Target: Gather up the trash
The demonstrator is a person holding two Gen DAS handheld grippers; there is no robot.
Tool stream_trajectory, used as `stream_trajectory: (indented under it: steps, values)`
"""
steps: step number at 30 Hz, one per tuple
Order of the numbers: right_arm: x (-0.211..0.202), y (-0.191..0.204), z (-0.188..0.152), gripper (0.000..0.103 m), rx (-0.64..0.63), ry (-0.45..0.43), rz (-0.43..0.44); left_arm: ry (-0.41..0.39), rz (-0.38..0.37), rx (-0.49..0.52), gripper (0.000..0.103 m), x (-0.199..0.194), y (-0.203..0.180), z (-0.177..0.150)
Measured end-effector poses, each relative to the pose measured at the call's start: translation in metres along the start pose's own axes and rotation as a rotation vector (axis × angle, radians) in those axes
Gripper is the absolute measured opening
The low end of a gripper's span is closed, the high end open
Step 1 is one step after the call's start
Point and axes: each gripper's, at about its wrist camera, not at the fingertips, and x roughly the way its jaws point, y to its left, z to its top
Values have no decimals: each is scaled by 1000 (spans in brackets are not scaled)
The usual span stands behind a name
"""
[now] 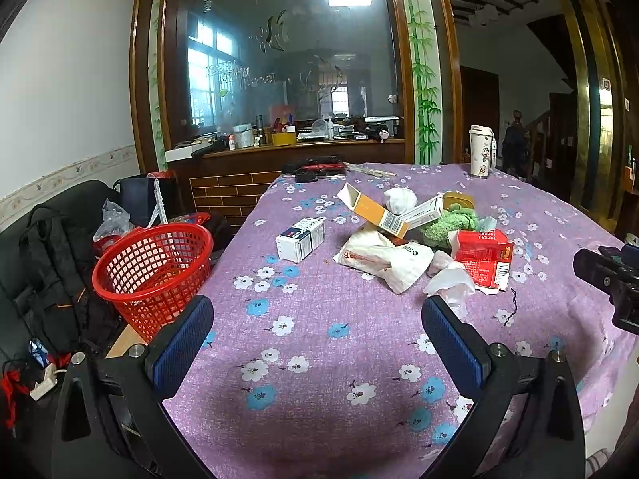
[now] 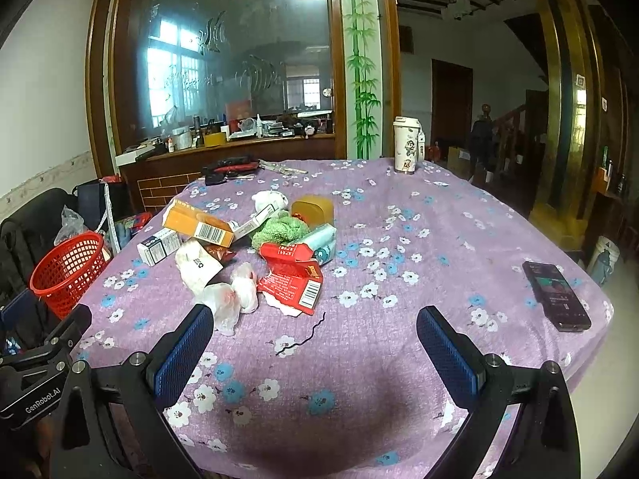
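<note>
A heap of trash lies mid-table on the purple floral cloth: a white medicine box [image 1: 300, 238] [image 2: 159, 245], an orange box [image 1: 374, 210] [image 2: 198, 225], a crumpled white paper bag [image 1: 383, 257] [image 2: 198, 265], a torn red carton [image 1: 484, 257] [image 2: 290, 277] and crumpled tissues [image 1: 449, 279] [image 2: 231, 297]. A red mesh basket [image 1: 153, 267] [image 2: 68, 269] stands off the table's left edge. My left gripper [image 1: 317, 313] hovers open over the near cloth, short of the heap. My right gripper [image 2: 313, 323] is open too, its left finger close to the tissues.
A green knitted cloth [image 2: 281, 227], a yellow jar [image 2: 313, 209] and a white tumbler [image 2: 405, 147] also stand on the table [image 2: 439, 239]. A black phone [image 2: 556, 294] lies near the right edge. Black bags [image 1: 52, 263] sit by the basket. Dark tools [image 1: 315, 169] lie at the far edge.
</note>
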Motion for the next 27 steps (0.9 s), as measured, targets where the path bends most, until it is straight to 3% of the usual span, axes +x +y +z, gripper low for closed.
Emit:
stream_trajectory:
  steps: [27]
  values:
    - [2,-2,-1,103,-4,8,20,10,-9,9,103,2,1,-3]
